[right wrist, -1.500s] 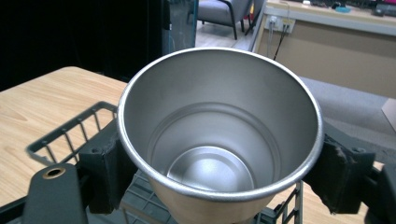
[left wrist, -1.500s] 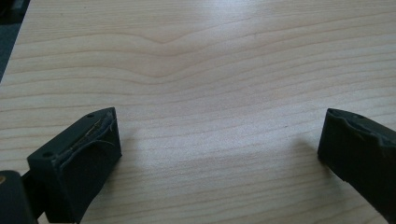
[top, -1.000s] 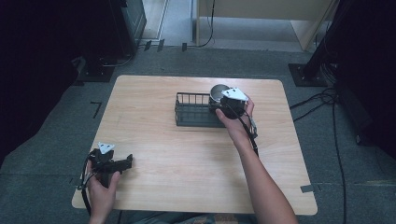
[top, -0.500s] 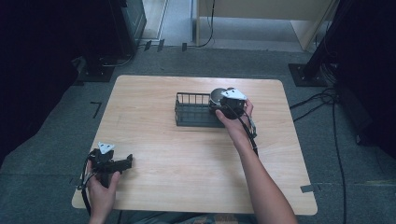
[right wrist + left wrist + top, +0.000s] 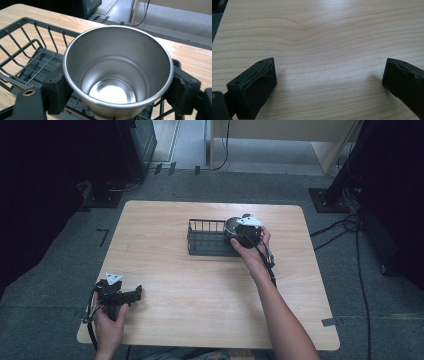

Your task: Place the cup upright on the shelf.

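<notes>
Hiding cup (image 5: 117, 75) base, basket (image 5: 30, 57) wire

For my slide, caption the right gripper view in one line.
Right gripper clamps an empty stainless steel cup upright over the dark wire basket on the wooden table.

Shiny silver steel cup (image 5: 117, 72), dark green wire basket (image 5: 202, 240), pale wood-grain table (image 5: 200, 295).

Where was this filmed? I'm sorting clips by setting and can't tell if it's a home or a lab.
Probably a lab or recording room, not a home: a bare wooden table stands alone on grey carpet, cables trail over the floor, and dark equipment stands surround it.
</notes>
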The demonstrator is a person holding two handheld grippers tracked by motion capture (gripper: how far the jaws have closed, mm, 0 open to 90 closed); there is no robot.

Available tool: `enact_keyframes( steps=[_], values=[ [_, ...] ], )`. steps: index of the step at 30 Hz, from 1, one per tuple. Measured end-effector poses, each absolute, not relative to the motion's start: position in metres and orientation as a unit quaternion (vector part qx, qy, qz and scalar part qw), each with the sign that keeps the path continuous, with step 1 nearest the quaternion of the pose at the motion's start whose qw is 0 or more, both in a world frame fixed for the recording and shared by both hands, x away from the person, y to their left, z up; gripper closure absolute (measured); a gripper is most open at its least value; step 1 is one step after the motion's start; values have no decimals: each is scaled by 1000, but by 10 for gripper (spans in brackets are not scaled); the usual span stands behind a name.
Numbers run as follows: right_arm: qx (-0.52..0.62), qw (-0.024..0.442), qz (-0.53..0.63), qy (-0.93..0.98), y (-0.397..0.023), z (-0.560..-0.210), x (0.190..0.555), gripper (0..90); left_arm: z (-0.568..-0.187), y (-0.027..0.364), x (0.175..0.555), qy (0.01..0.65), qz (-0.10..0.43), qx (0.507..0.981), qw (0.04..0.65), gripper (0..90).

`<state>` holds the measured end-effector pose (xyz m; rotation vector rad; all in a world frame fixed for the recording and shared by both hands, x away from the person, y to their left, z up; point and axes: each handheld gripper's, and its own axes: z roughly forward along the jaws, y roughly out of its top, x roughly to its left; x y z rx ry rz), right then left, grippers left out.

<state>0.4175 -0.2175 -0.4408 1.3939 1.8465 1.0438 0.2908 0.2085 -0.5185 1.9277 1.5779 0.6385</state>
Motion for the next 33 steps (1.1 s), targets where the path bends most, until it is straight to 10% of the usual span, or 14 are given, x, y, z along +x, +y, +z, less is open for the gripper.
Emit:
enact_keyframes(
  steps=[15, 33],
  values=[
    [519, 285, 416, 690, -222, -429, 412, 0, -518, 209, 291, 589, 238, 719, 281, 0],
    [522, 309, 437, 664, -252, -417, 379, 0, -519, 209, 291, 589, 238, 719, 282, 0]
  ],
)
